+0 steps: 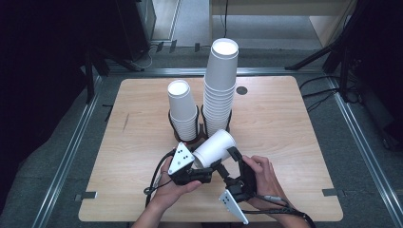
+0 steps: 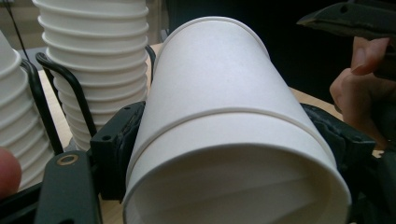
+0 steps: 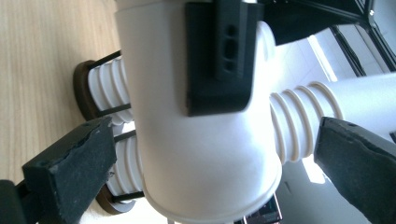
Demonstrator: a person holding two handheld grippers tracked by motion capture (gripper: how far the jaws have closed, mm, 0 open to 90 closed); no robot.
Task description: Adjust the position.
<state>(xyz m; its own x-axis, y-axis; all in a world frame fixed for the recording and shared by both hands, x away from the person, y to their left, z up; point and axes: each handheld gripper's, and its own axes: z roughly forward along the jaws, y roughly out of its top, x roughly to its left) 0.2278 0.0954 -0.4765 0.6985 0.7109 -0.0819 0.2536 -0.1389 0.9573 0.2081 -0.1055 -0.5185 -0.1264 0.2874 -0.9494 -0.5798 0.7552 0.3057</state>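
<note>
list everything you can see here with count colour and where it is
held paper cups: two nested, white, tilted above the table's near middle, clamped in the left gripper
taller cup stack: one, white, in the right black wire holder
shorter cup stack: one, white, in the left wire holder
wire holders: two, black, mid-table, side by side
table: one, light wood
round cap: one, grey, far side of the table
left gripper: one, black, shut on the held paper cups
right gripper: one, black, jaws open either side of the cups
hands: two, at the near edge

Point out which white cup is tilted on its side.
The cup clamped in the left gripper; those in the two stacks stand upright.
</note>
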